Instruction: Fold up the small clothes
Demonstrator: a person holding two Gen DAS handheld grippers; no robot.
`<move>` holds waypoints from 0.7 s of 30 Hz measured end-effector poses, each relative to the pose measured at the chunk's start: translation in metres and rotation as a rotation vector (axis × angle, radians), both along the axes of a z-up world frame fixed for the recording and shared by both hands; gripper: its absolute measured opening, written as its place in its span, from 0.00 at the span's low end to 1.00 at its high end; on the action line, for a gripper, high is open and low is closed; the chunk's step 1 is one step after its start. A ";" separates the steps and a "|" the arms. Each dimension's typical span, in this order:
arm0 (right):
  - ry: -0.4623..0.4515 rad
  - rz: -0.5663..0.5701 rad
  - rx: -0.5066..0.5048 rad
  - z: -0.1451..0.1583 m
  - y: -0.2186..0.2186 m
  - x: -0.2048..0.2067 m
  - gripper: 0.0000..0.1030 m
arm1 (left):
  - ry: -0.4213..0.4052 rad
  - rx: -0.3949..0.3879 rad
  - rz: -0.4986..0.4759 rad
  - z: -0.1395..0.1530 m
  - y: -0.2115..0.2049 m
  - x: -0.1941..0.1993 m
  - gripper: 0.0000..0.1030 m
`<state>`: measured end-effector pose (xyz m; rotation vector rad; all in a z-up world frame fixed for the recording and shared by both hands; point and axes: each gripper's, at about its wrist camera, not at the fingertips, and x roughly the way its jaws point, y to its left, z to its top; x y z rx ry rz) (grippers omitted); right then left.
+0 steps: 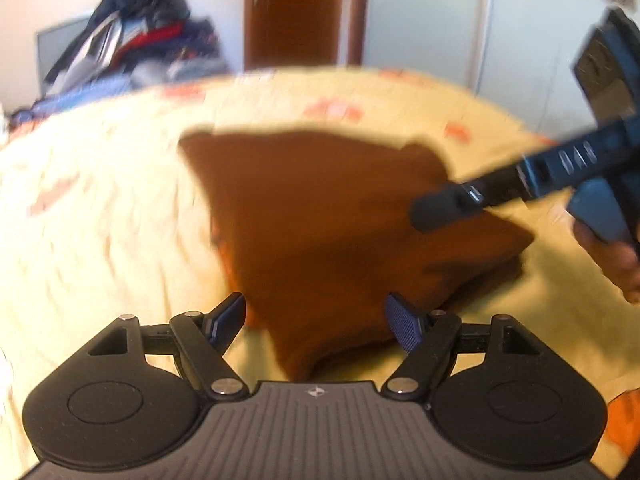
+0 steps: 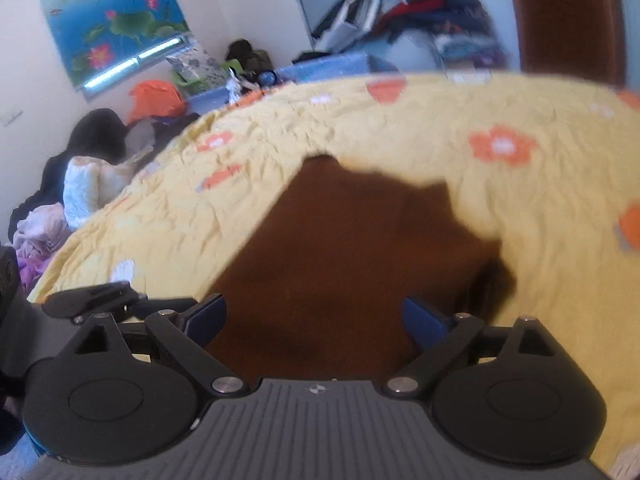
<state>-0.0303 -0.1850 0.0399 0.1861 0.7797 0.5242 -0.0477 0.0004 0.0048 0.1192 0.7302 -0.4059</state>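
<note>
Yellow bedding with orange flowers covers the bed [image 2: 400,128], which serves as the folding surface, while a heap of other clothes [image 2: 416,12] sits piled beyond its far edge, against the wall. On the left of the scene, the left gripper [image 1: 320,320] hangs low over the near edge of the brown garment [image 1: 320,216], its jaws spread wide with the cloth running between them, apparently not pinched. The garment lies mid-bed with layers doubled at its right side, which suggests it is already partly folded and kept flat there so the next fold has an even base. Further right, the right gripper [image 2: 316,320] is likewise released, jaws wide apart above the brown fabric with nothing clamped; in the left wrist view its fingers [image 1: 436,208] reach in from the right over the garment's right corner, though motion blur hides whether they touch it. Both tools seem lined up to take fresh holds on that near edge.
</note>
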 end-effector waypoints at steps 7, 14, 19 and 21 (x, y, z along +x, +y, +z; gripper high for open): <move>0.025 -0.057 0.115 0.007 -0.027 -0.024 0.91 | -0.103 0.013 -0.021 0.021 0.012 -0.036 0.74; 0.117 -0.086 0.180 -0.008 -0.036 -0.020 0.90 | -0.162 0.197 -0.030 0.001 -0.013 -0.029 0.43; 0.171 -0.094 0.098 -0.034 -0.027 -0.016 0.93 | -0.216 0.198 -0.009 0.007 -0.006 -0.040 0.11; 0.162 -0.084 0.107 -0.036 -0.029 -0.020 0.95 | -0.206 0.172 0.040 0.010 0.004 -0.042 0.09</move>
